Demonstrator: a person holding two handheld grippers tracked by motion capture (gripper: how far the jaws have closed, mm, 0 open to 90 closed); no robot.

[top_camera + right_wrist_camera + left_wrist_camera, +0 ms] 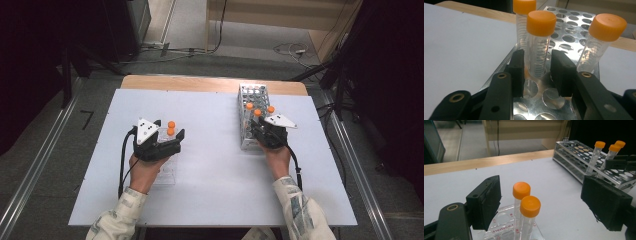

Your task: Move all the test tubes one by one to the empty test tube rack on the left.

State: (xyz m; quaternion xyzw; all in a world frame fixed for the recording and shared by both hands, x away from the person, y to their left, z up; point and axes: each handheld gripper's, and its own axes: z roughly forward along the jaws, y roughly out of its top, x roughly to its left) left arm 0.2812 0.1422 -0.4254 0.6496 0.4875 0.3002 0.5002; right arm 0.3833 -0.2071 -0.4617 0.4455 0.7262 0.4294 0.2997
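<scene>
The white table [210, 165] carries two racks, well apart: a metal tube rack [571, 27] on the person's right and a clear plastic rack [506, 220] on the left. The work in hand appears to be moving orange-capped tubes from the metal rack to the plastic one. The right gripper [537, 66] straddles the middle tube [537, 50], which stands upright in its hole; the jaws are narrowed to just beside the tube wall on both sides, with thin gaps visible, so no firm grip can be confirmed. The main risk is a lift begun before the pads press on the tube: it would slip back or stay seated. A second risk is a tilted pull, which could bind the tube in the stacked plates and drag the light rack across the table (nothing holds the rack down). The neighbouring tube [599, 42] leans toward the right-hand jaw, and the rear tube [522, 22] stands close behind; a sideways withdrawal could knock either. The left gripper [541, 202] hangs with its jaws wide apart around two capped tubes [526, 205] already seated in the plastic rack, touching neither. Any drift of this hand could tip those tubes or shift the rack, misplacing the free holes for the incoming tube.
</scene>
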